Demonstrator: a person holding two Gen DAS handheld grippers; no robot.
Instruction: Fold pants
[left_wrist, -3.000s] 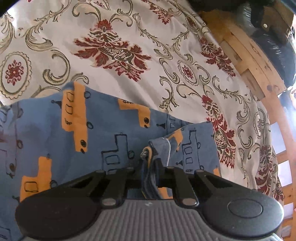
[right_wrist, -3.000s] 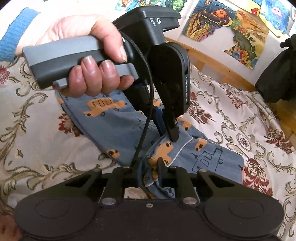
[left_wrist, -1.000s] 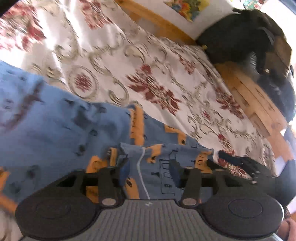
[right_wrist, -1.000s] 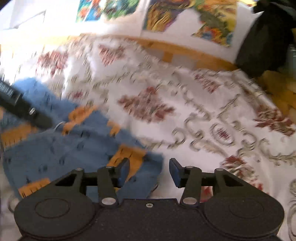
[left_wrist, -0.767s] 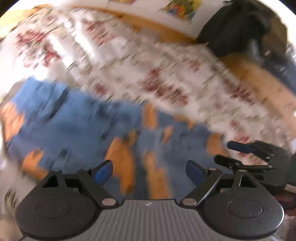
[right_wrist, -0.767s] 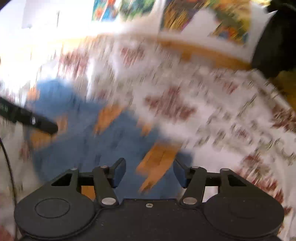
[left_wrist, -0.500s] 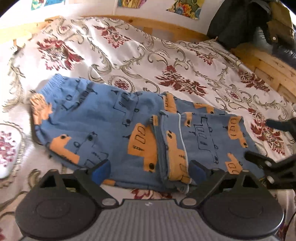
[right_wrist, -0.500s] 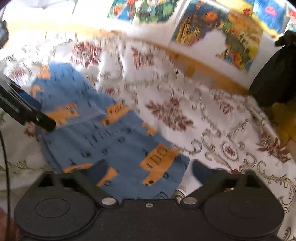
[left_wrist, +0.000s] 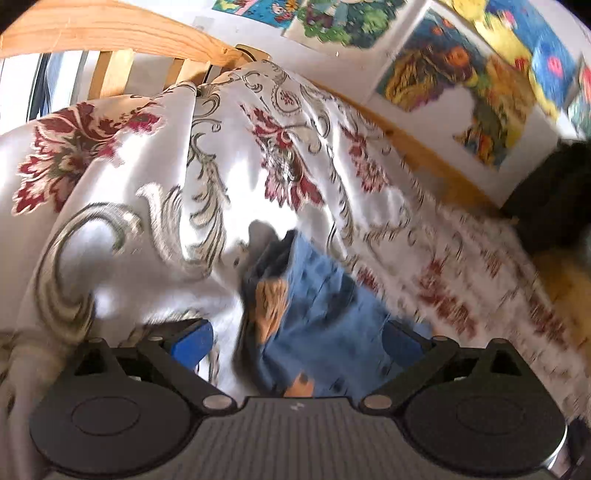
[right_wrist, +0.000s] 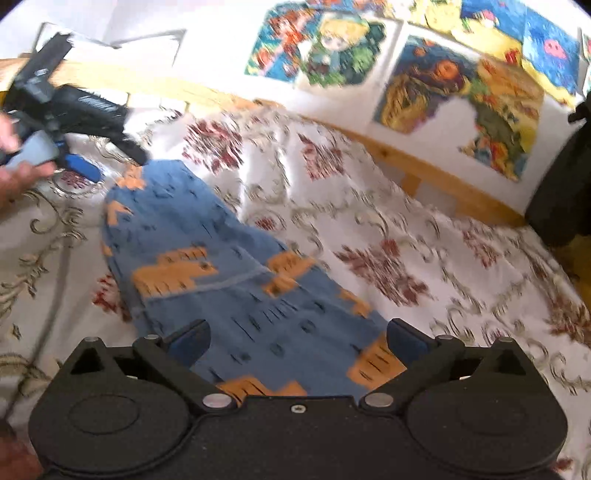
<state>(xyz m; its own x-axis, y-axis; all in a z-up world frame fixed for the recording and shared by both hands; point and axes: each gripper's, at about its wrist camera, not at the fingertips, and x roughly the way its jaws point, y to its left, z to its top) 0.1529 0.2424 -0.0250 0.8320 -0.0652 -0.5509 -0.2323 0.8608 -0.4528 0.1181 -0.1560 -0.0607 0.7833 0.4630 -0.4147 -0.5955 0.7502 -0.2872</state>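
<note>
Blue pants (right_wrist: 207, 258) with orange vehicle prints lie flat on the flowered bedspread, their leg ends folded back over the middle. My right gripper (right_wrist: 297, 341) hangs open above the near end of the pants, holding nothing. In the left wrist view my left gripper (left_wrist: 295, 341) is open over the waistband end of the pants (left_wrist: 317, 314), with nothing between its fingers. The right wrist view shows the left gripper (right_wrist: 92, 155) at the far end of the pants, held by a hand (right_wrist: 14, 173).
The white bedspread (right_wrist: 406, 236) with red flowers and grey scrolls covers the bed. A wooden bed frame (right_wrist: 436, 177) runs along the wall, which carries colourful pictures (right_wrist: 458, 96). A dark garment (right_wrist: 561, 177) hangs at the far right.
Both grippers let go of the leg ends and opened wide. The left gripper swung to the waistband end, and the right one pulled back over the folded end.
</note>
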